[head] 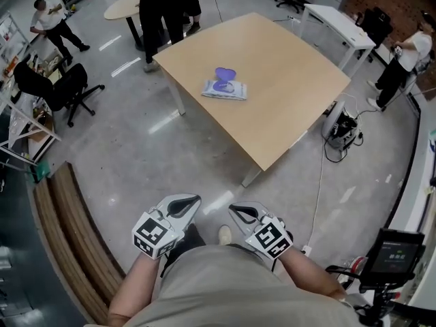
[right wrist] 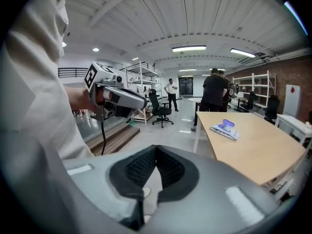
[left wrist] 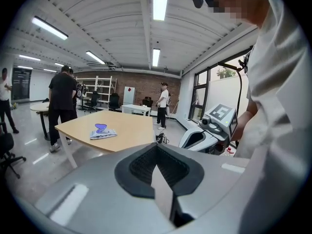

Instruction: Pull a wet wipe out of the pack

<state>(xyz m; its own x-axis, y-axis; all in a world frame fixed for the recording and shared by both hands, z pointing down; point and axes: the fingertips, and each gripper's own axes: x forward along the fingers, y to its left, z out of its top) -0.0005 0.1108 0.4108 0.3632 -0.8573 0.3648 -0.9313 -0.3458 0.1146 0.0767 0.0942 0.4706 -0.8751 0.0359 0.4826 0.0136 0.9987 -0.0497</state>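
Bare floor (head: 204,159) between me and the table (head: 289,90): clear passage. Tabletop free all round the wipe pack (head: 224,89). 1 person (head: 160,16) stands at the far corner; bench (head: 68,230) on my left.

Bright, even light comes from ceiling strip lights (left wrist: 160,1) overhead. The polished floor (head: 102,155) left of the tabletop (head: 286,94) carries white glare streaks. Shadows are soft. In its own view my left gripper (left wrist: 156,146) looks blurry, edges bending into black corners.

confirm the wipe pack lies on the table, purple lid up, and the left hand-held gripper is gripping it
Not gripping it. The head view shows the left hand-held gripper near the person's body, far from the wipe pack on the table, purple lid up.
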